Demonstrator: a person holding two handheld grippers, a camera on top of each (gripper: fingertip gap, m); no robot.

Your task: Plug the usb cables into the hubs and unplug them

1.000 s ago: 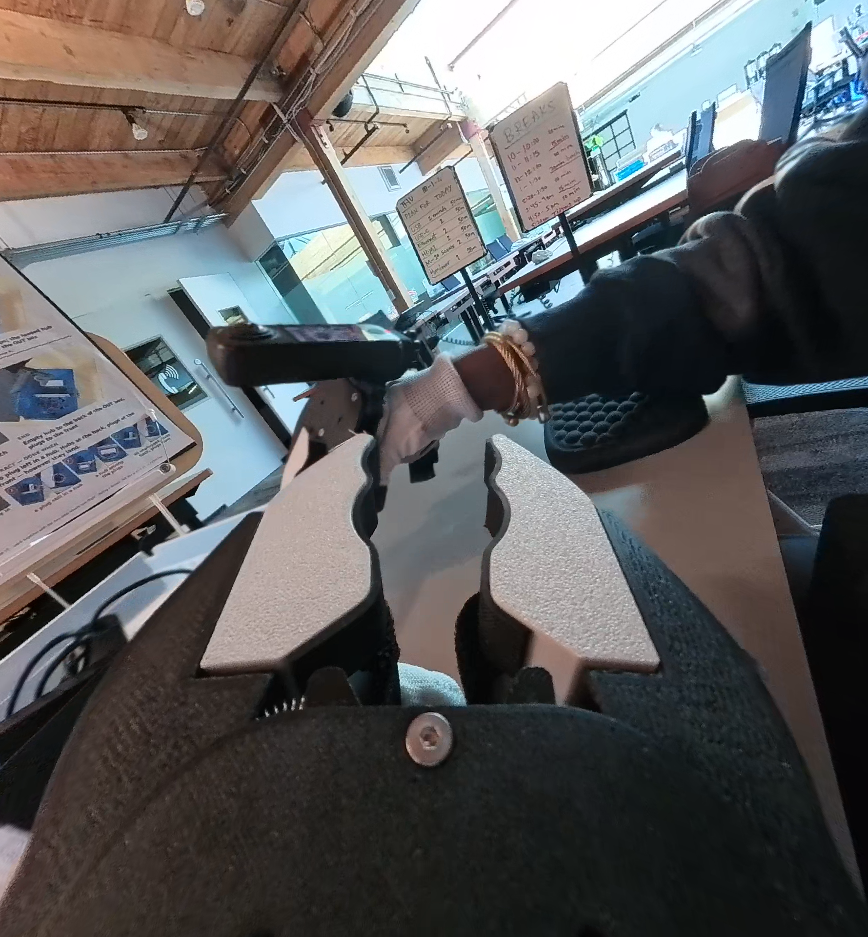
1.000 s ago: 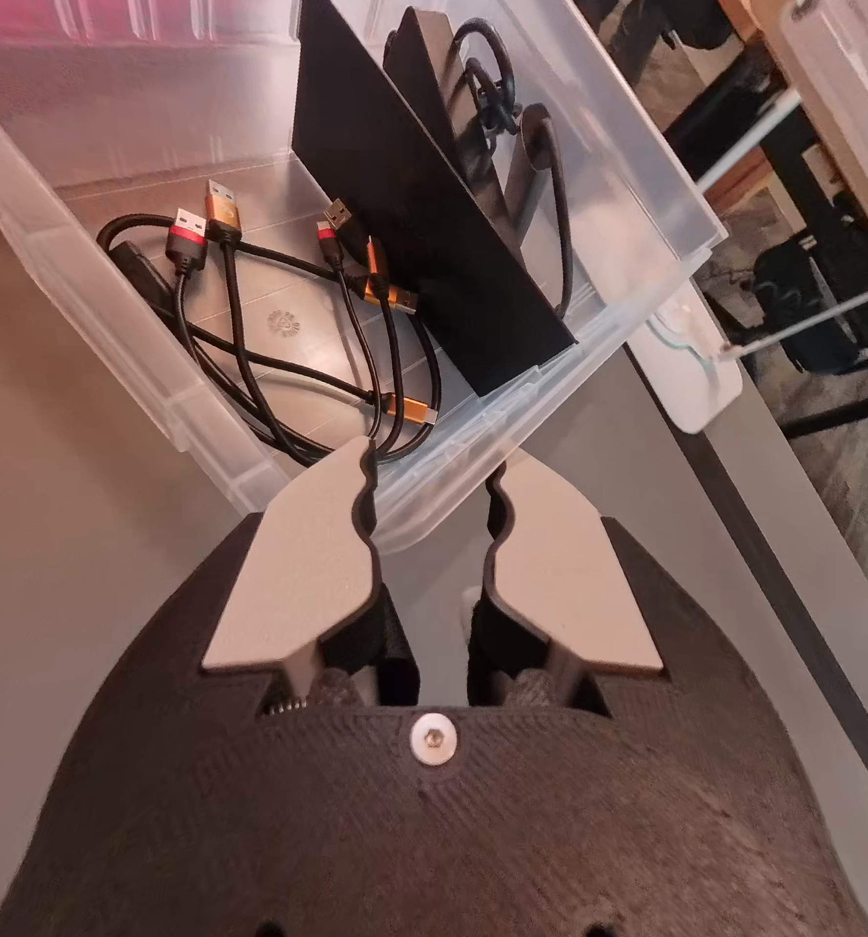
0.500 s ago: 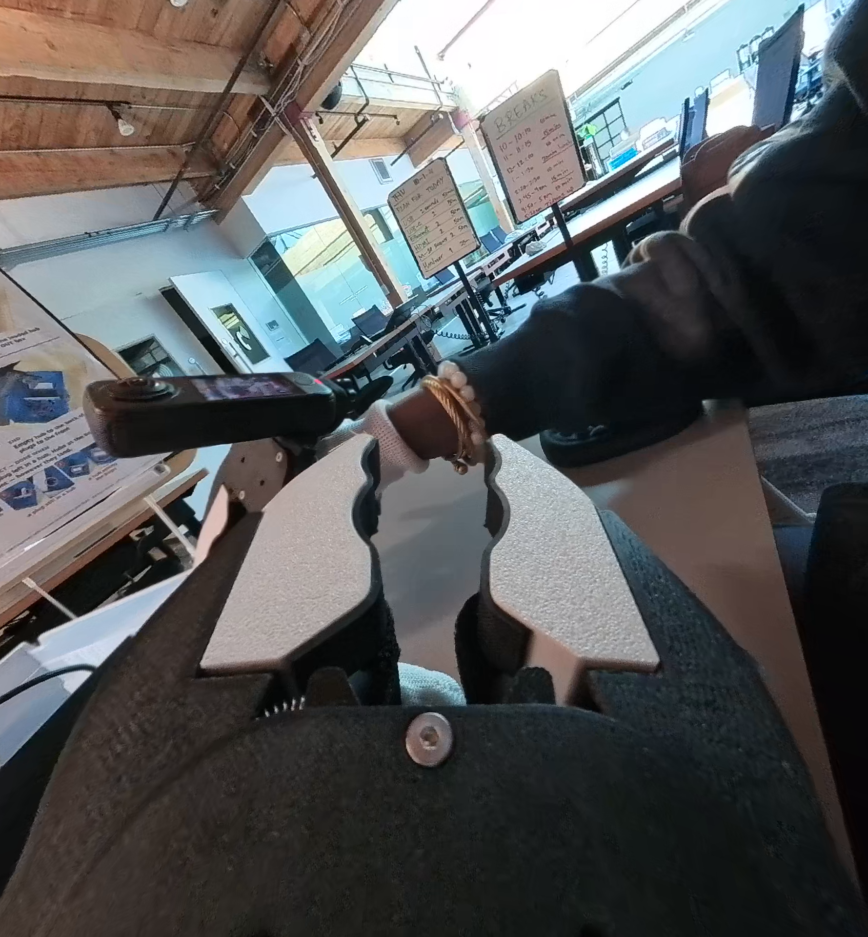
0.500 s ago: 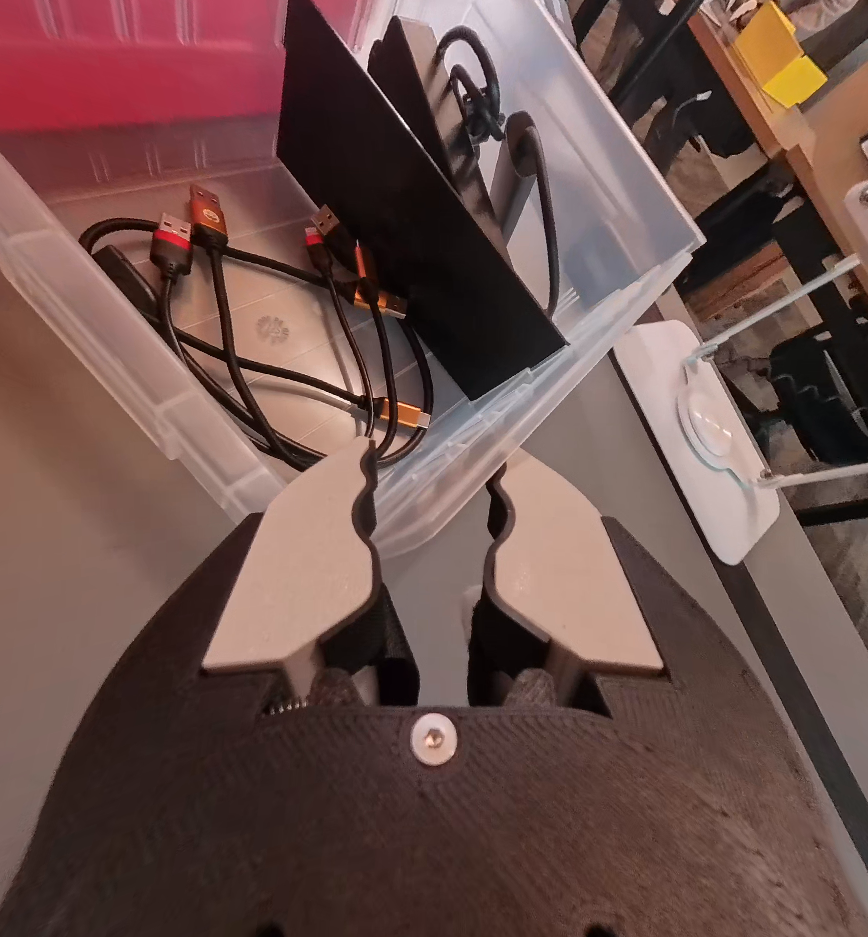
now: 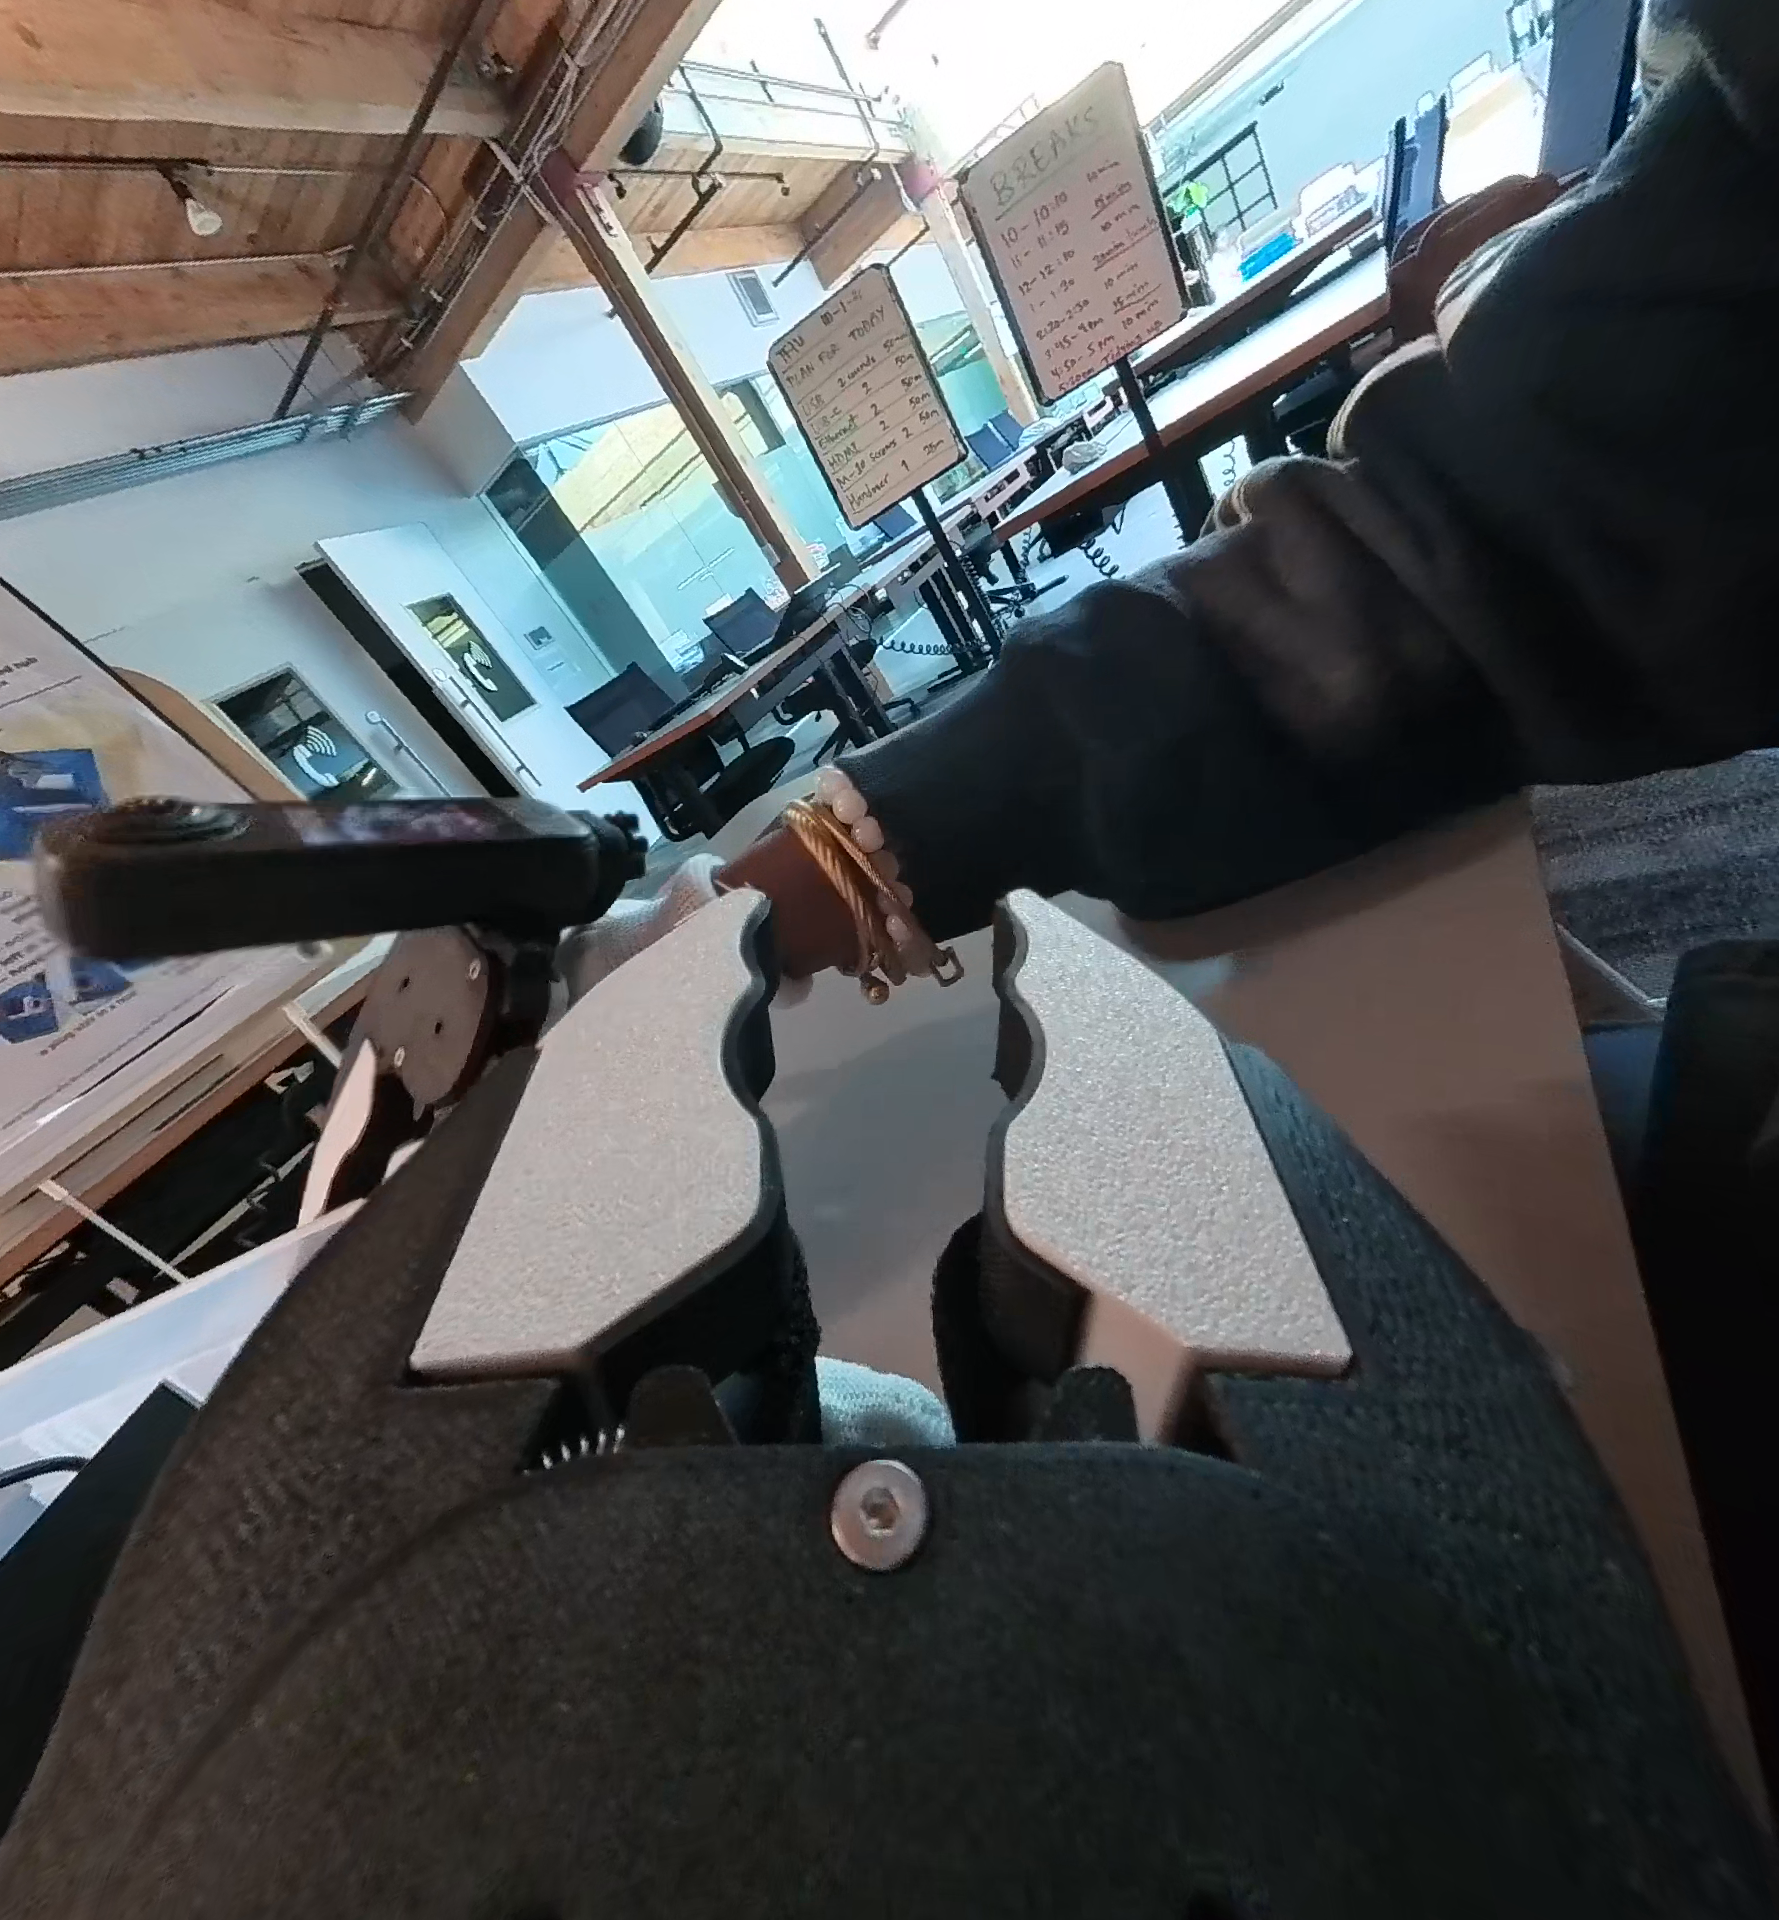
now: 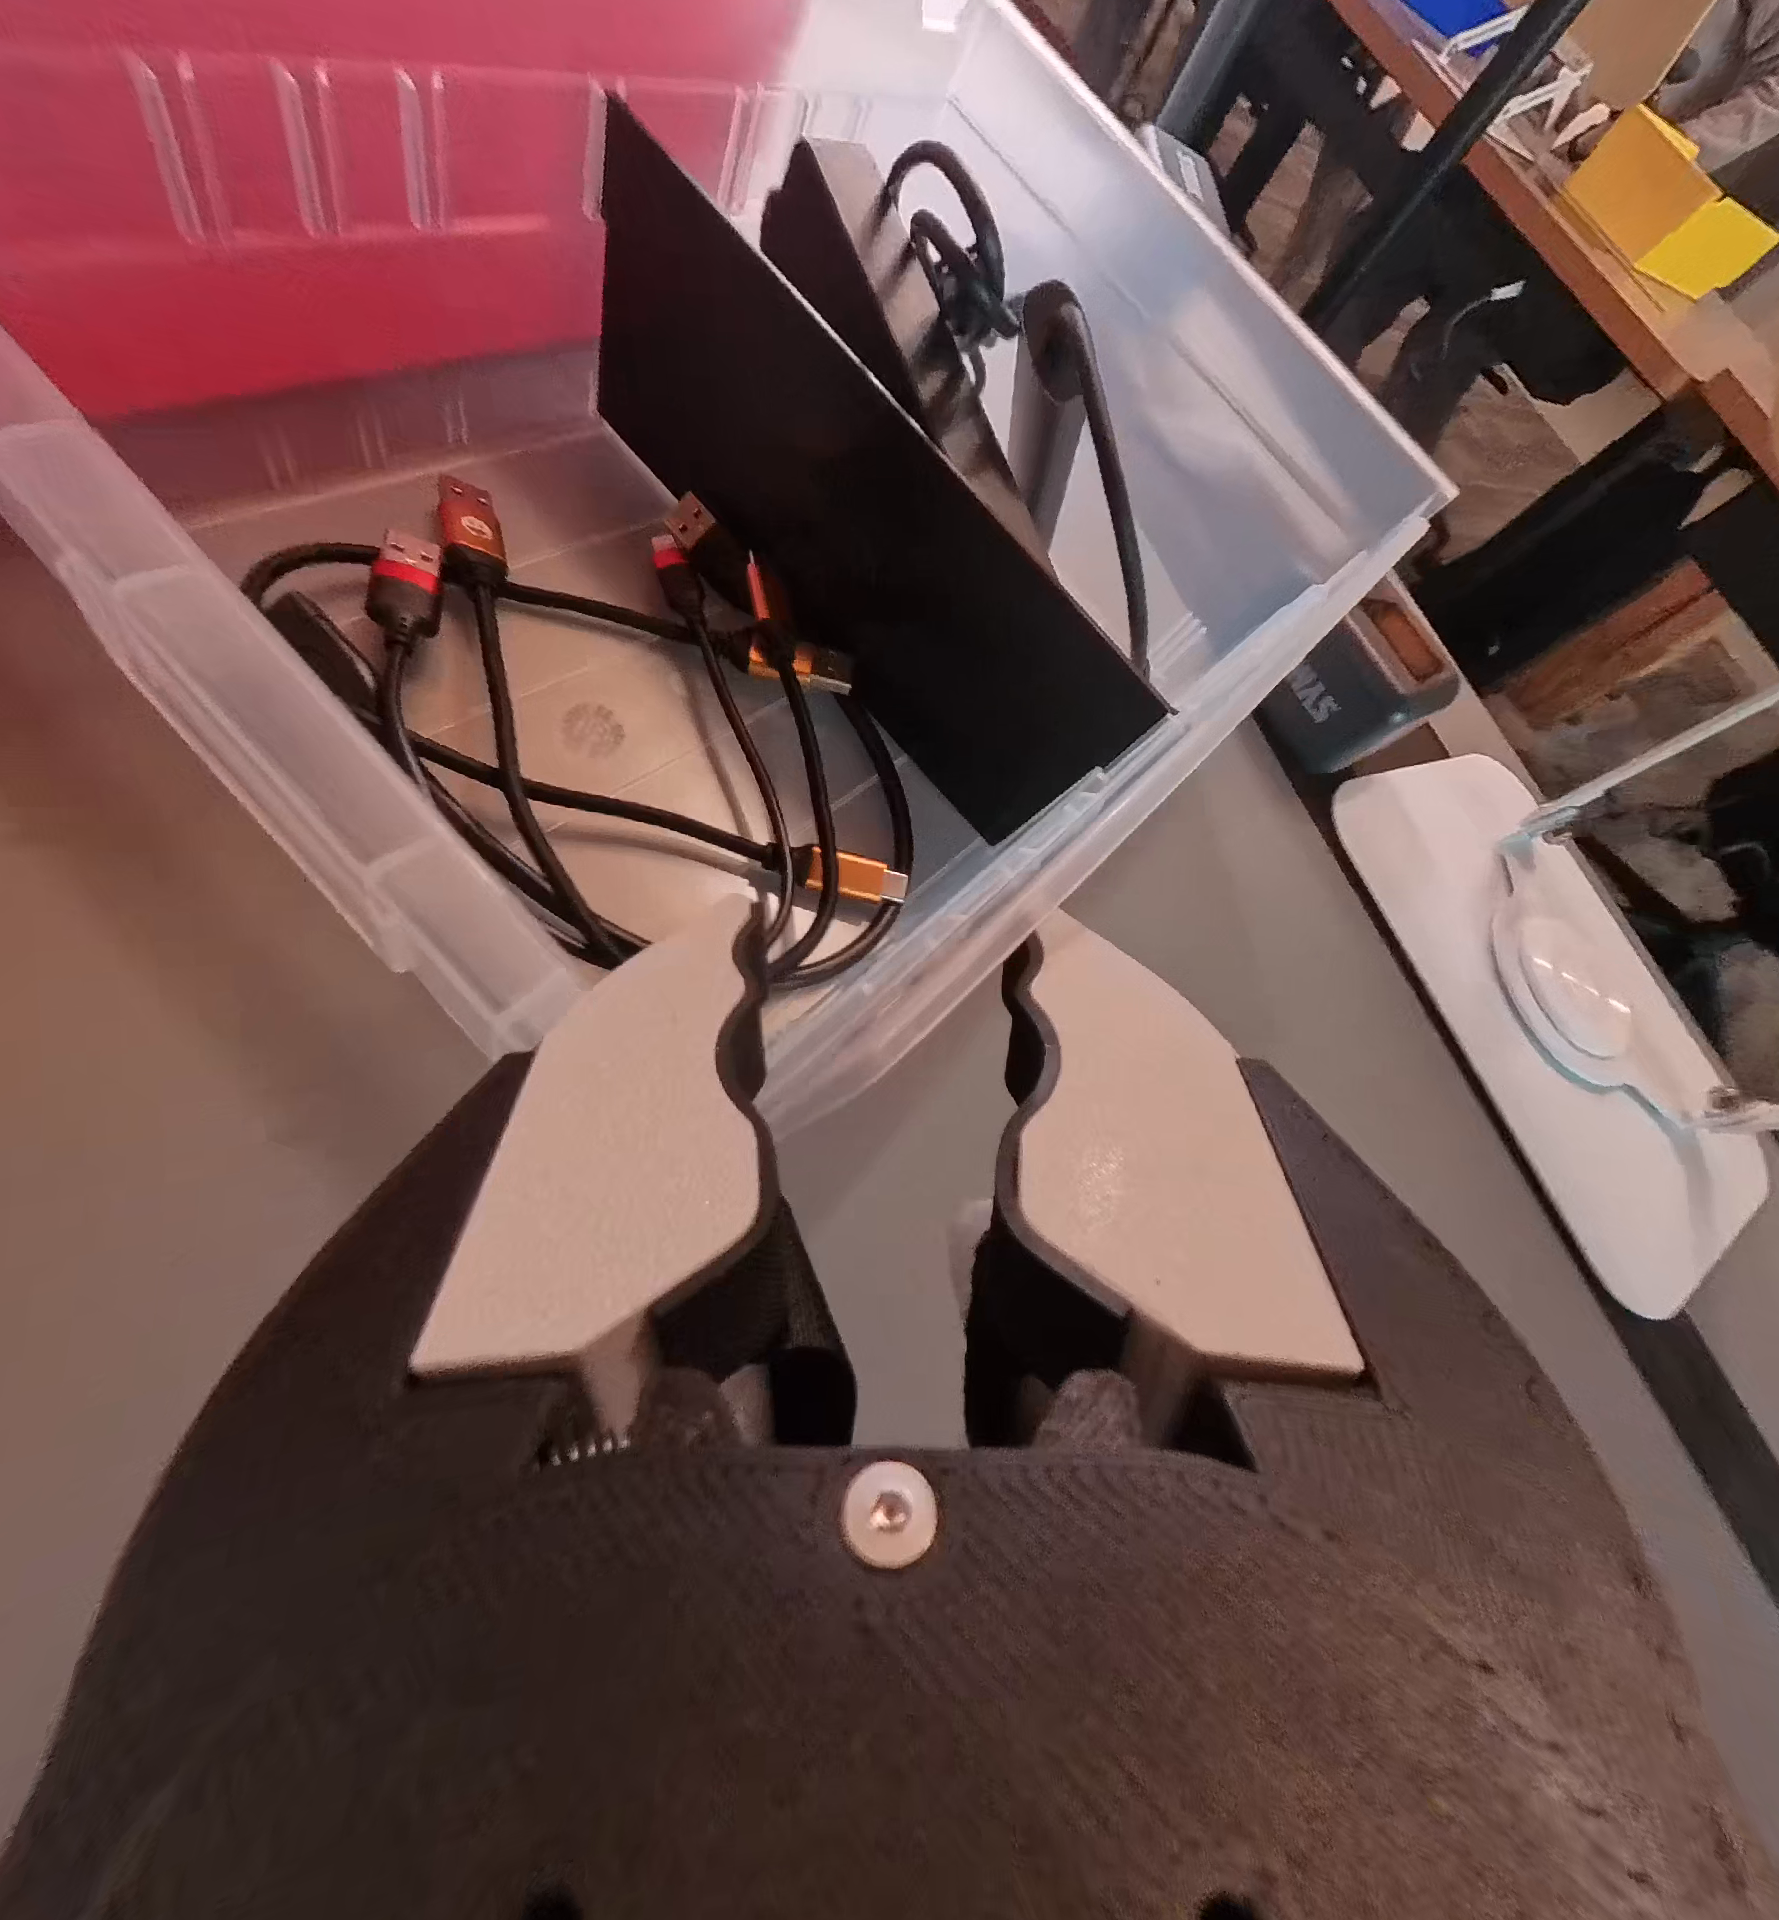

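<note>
Landmark = clear plastic bin (image 6: 241, 717) on the grey counter (image 6: 137, 1143).

Right tool (image 6: 880, 945): fingers apart, nothing btwn them, tips just at the bin's near corner, over the rim. Left finger tip overlaps the cable loops in the picture; can't tell if it touches.

In the bin, left compartment: usb cables (image 6: 511, 748), black braided, tangled on the floor. Plug w/ red collar (image 6: 407, 566) and orange-brown plug (image 6: 469, 530) lie side by side toward the bin's far-left wall. Orange plug (image 6: 849, 873) sits near the front wall, just ahead of the tool tips. Two smaller plugs (image 6: 693, 530) lie close against the black divider (image 6: 843, 540).

Divider stands upright across the bin, splitting it. Behind it, right compartment: dark hub-like block (image 6: 843, 270) w/ a looped black cable (image 6: 1103, 457); detail hard to make out.

Right of the bin, at the counter edge: white base plate (image 6: 1467, 935) w/ a clear stand.

Left tool (image 5: 880, 971): fingers apart, empty, pointed away from the bin, over bare counter, toward the person's sleeve (image 5: 1280, 727) and wrist w/ bracelets (image 5: 854, 883). The other tool's black camera bar (image 5: 324, 873) shows beyond it. Bin's white edge is only just visible lower left in that view.
</note>
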